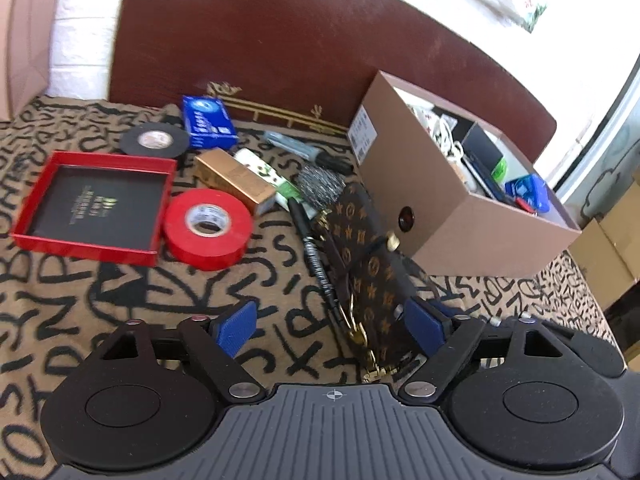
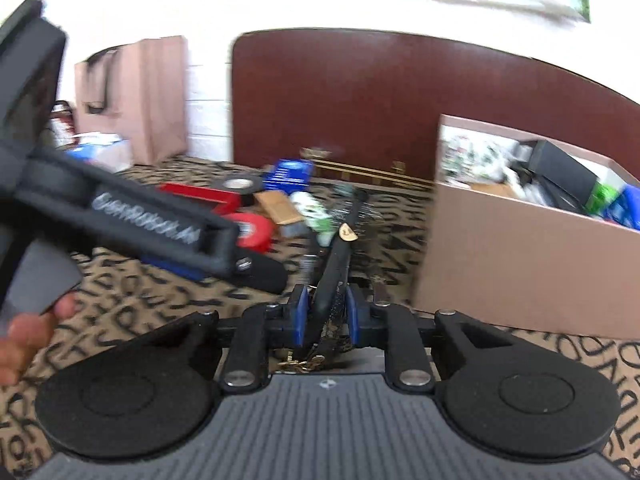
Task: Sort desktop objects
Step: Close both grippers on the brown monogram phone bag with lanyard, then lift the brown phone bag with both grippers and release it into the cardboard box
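Observation:
A brown monogram wallet (image 1: 368, 276) with gold chain stands on edge on the patterned cloth. My right gripper (image 2: 326, 312) is shut on the wallet (image 2: 334, 276), seen edge-on. My left gripper (image 1: 332, 324) is open, its right pad beside the wallet; it also shows in the right wrist view (image 2: 168, 240). A black pen (image 1: 316, 256) lies left of the wallet. A red tape roll (image 1: 208, 228), red tray (image 1: 96, 204), black tape roll (image 1: 154, 140), blue box (image 1: 208, 122) and gold box (image 1: 232, 180) lie further left.
An open brown cardboard box (image 1: 460, 208) holding several items stands at the right, close behind the wallet. A dark red headboard (image 1: 280, 48) rises at the back. A steel scourer (image 1: 320, 186), a white tube (image 1: 268, 174) and a marker (image 1: 308, 152) lie mid-cloth.

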### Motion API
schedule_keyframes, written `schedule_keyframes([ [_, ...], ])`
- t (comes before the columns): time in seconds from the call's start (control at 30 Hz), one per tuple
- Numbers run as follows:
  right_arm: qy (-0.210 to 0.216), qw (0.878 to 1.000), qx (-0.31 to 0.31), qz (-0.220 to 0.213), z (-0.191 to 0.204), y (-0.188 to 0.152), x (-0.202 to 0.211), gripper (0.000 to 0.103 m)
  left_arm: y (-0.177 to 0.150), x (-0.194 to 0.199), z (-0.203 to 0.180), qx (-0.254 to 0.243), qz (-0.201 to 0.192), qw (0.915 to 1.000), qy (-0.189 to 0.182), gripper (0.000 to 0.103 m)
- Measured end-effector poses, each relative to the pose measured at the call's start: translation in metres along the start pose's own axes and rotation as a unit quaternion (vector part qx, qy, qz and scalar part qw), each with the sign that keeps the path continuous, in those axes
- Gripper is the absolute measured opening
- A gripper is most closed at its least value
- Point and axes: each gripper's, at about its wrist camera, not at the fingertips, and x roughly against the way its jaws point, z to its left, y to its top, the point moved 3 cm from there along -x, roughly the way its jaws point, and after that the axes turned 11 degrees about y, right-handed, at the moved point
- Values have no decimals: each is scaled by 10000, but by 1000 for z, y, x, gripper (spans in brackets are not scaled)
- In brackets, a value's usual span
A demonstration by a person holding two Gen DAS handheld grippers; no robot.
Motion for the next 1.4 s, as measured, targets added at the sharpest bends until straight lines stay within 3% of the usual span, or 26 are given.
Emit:
schedule_keyframes([
  [0.17,579,9976,343,141,33,-1,9,21,-10,23,17,95,2,10000,-1,91],
  [0.2,764,9957,481,218,43,-3,11,11,-12,27,19,80,-1,10000,14,91],
  [0.23,969,9933,562,296,51,-5,13,10,-16,30,21,50,0,10000,42,91],
  [0.3,1366,9867,730,498,67,-11,19,10,-24,31,26,-18,81,9999,134,92],
  [0.37,1449,9834,903,619,78,-17,23,13,-33,27,31,-15,208,9994,263,92],
  [0.4,1480,9824,940,653,81,-20,25,24,-35,24,34,32,271,9991,325,92],
  [0.43,1441,9833,910,634,82,-22,27,51,-37,21,37,111,333,9987,368,92],
  [0.5,1203,9880,856,461,81,-23,29,85,-36,16,39,218,371,9986,302,92],
  [0.53,1042,9900,873,380,80,-23,29,87,-34,14,37,202,362,9988,251,92],
  [0.77,260,9973,421,546,56,-22,5,89,-17,-20,7,-462,540,9974,123,93],
  [1.1,122,9962,-398,767,33,-25,-34,87,2,-59,-3,-689,801,9944,74,92],
  [1.2,282,9944,-644,784,28,-26,-38,79,3,-58,-5,-776,787,9939,46,75],
  [1.3,312,9944,-582,828,26,-27,-33,78,1,-55,-1,-695,868,9938,-28,62],
  [1.4,398,9936,-577,891,22,-28,-26,77,-4,-52,-2,-611,884,9940,-179,65],
])
